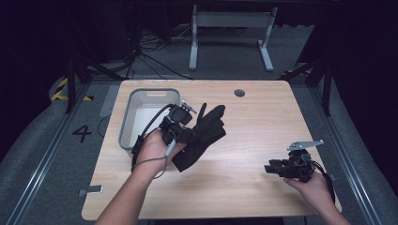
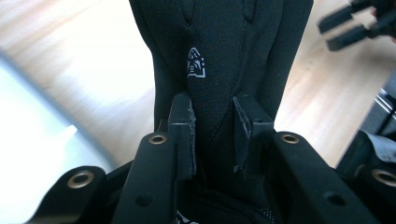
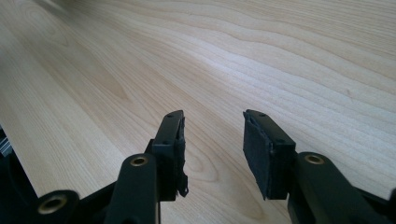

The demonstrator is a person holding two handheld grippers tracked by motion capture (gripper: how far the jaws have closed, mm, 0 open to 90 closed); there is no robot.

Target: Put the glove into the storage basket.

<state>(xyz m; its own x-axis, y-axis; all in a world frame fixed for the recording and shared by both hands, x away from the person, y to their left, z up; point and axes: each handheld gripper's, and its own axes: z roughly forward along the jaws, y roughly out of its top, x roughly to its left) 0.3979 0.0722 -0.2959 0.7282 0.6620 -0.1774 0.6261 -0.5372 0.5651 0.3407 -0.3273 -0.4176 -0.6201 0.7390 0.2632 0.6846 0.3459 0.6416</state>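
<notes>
Wooden table [image 1: 244, 154], glove [image 1: 202, 136] in left tool [image 2: 214, 135]

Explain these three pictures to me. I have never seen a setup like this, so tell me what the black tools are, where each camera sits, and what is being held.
No robot here: a person holds a hand-operated two-jaw gripper in each hand at a wooden table. The high view looks down from above the person's side. The other two cameras ride on the grippers and look along their black jaws.

The left gripper is shut on a black glove, which is raised beside a grey bin near the table's left edge. Its camera shows the glove pinched between the pads, a small white logo facing us.

The right gripper is open with nothing between its jaws, over bare wood at the table's right.
</notes>
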